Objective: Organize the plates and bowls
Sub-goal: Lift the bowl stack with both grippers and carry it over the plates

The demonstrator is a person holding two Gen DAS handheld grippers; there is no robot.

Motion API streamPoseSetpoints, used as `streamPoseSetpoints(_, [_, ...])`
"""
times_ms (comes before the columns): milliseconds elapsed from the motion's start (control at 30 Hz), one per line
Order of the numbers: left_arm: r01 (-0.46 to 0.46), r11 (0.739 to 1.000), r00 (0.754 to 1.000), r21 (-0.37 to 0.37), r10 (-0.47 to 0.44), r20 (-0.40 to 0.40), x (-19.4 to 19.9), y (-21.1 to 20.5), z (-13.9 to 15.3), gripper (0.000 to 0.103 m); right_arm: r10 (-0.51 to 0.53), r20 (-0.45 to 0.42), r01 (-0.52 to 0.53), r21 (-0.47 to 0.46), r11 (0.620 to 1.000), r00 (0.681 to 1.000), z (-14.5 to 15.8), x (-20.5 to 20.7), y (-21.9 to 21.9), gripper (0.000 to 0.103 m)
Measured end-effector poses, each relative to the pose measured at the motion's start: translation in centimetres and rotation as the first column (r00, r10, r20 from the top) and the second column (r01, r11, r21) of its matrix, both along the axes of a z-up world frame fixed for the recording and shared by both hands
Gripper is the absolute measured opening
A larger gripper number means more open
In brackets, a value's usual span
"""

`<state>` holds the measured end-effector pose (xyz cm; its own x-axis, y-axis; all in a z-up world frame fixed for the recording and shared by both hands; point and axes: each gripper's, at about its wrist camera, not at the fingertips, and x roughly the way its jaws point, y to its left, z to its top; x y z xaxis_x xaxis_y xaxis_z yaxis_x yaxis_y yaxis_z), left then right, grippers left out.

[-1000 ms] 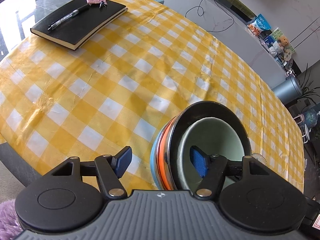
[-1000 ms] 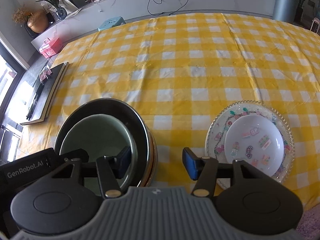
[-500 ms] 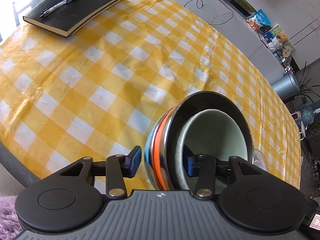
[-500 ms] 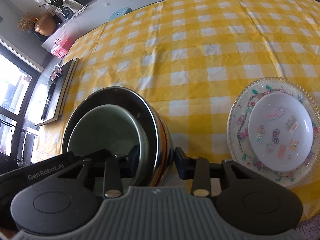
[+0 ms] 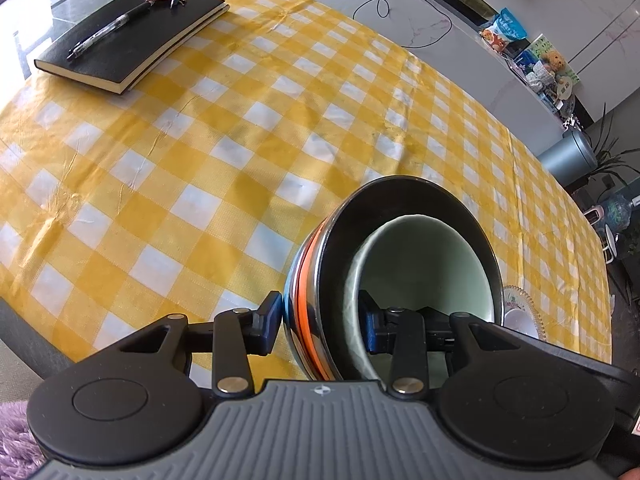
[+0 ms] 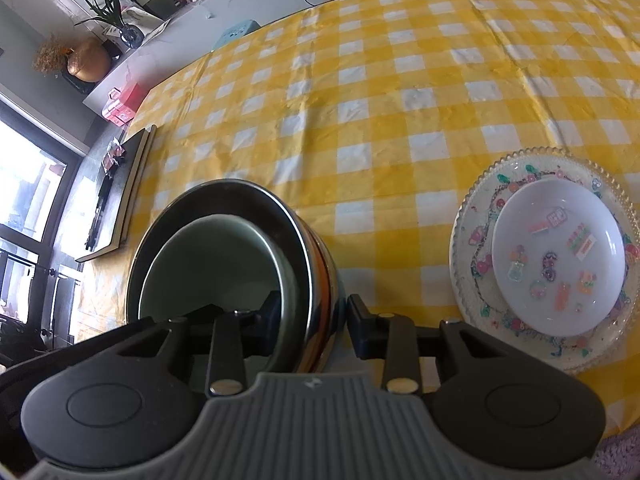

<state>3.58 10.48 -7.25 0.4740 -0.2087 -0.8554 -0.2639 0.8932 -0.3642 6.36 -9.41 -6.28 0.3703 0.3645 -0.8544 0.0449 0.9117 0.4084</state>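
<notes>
A stack of nested bowls [image 5: 404, 276] has a pale green bowl [image 5: 424, 264] inside a dark steel bowl, with orange and blue rims below. My left gripper [image 5: 320, 326] is shut on the stack's left wall, one finger outside, one inside. My right gripper [image 6: 314, 320] is shut on the stack's right wall [image 6: 316, 280] the same way. The green bowl [image 6: 216, 264] also shows in the right wrist view. A white bowl with stickers [image 6: 558, 256] sits in a clear beaded plate [image 6: 472, 240] to the right on the yellow checked tablecloth.
A black notebook [image 5: 132, 38] with a pen [image 5: 108, 30] lies at the far left of the table. The table's near edge [image 5: 24, 324] runs just left of my left gripper. A counter and a grey bin [image 5: 570, 156] stand beyond the table.
Both grippers have closed from open onto opposite walls of the bowl stack. The stack now sits tighter between the fingers and nearer the cameras.
</notes>
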Motion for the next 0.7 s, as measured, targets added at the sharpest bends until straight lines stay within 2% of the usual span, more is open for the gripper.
streamPoseSetpoints(133, [0.004,1.000,1.000,-0.015,-0.004,-0.006,-0.1,-0.4,0.2,0.042,-0.016,0.003,0.016,0.010,1.000,1.000,0.4,-0.3,-0.8,0.032])
streamPoseSetpoints(433, [0.032,0.999,0.999,0.010,-0.032,0.030,-0.7,-3.1,2.7,0.042,-0.056,0.041,0.053,0.056,0.997,0.998,2.7,-1.5,-3.9,0.032])
streamPoseSetpoints(700, [0.084,0.996,0.995,0.027,-0.086,0.055,-0.6,-7.6,4.7,0.042,-0.107,0.083,0.101,0.078,0.992,0.991,5.0,-3.1,-8.5,0.030])
